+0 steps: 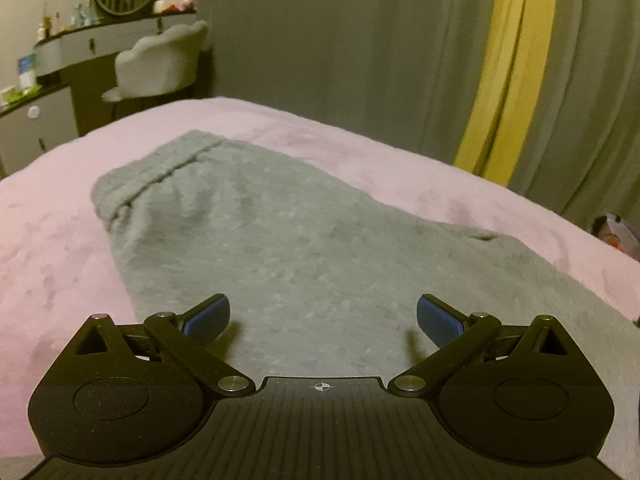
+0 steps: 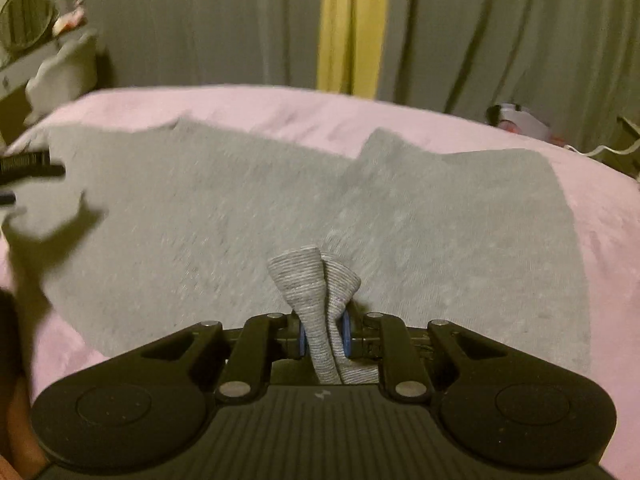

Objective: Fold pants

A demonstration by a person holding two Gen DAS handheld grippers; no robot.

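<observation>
Grey pants [image 1: 256, 240] lie spread on a pink bed cover [image 1: 52, 240]. In the left wrist view the waistband end [image 1: 160, 176] is at the far left. My left gripper [image 1: 323, 320] is open and empty, its blue pads [image 1: 208, 320] wide apart just above the grey cloth. In the right wrist view the pants [image 2: 240, 216] cover the middle of the bed [image 2: 624, 240]. My right gripper [image 2: 324, 332] is shut on a ribbed grey cuff of the pants [image 2: 316, 292], which bunches up between the pads. The left gripper [image 2: 28, 168] shows at the far left edge.
A dressing table [image 1: 92, 44] with a round mirror and bottles stands at the back left, with a white chair [image 1: 160, 64] beside the bed. Grey curtains with a yellow strip [image 1: 512, 72] hang behind the bed. Some items [image 2: 516, 116] lie past the bed's right side.
</observation>
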